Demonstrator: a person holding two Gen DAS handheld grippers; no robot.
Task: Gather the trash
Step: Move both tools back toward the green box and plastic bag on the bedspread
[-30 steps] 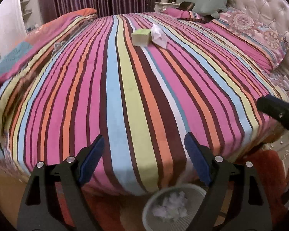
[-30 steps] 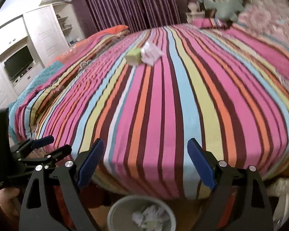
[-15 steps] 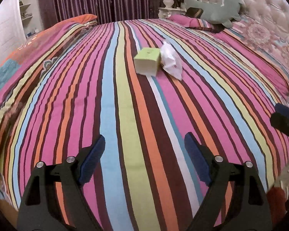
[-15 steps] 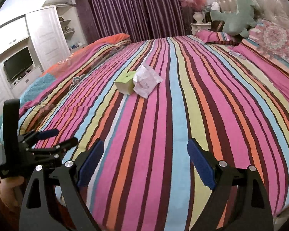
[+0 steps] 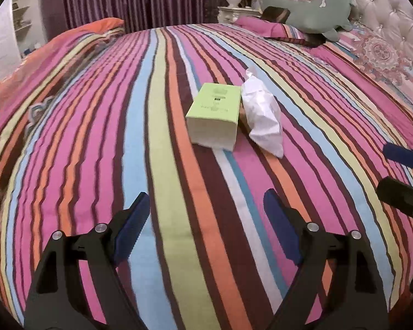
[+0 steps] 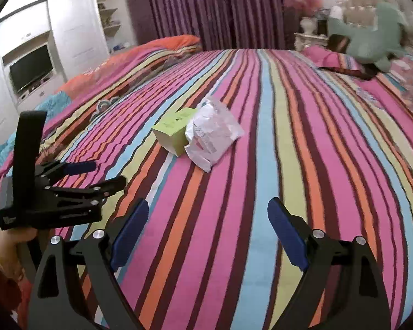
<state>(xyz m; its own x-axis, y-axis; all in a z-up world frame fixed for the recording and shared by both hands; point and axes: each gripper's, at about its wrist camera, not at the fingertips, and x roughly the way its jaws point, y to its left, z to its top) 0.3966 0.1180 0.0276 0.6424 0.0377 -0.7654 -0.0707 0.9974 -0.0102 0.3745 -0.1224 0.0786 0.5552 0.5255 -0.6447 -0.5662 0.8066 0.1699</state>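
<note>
A light green box (image 5: 214, 114) (image 6: 173, 131) lies on the striped bedspread (image 5: 96, 143) (image 6: 303, 151), with a crumpled white plastic wrapper (image 5: 263, 115) (image 6: 212, 134) touching its right side. My left gripper (image 5: 205, 217) hovers open over the bed, short of the box, nothing between its blue pads. My right gripper (image 6: 206, 222) is open too, nearer than the wrapper. The right wrist view shows the left gripper (image 6: 102, 173) from the side, held by a hand (image 6: 11, 250). The right gripper's fingertips (image 5: 402, 155) show at the left wrist view's right edge.
A teal plush toy (image 5: 314, 11) (image 6: 382, 38) lies on pillows by the tufted headboard (image 5: 391, 16). Purple curtains (image 6: 220, 8) hang behind the bed. A white wardrobe with a TV (image 6: 31, 67) stands at the left. A nightstand with a vase (image 5: 234, 2) is at the back.
Both grippers have moved forward over the bed, so the box and wrapper look much closer. The white bin with crumpled paper has dropped out of both views. Both jaws stay equally wide.
</note>
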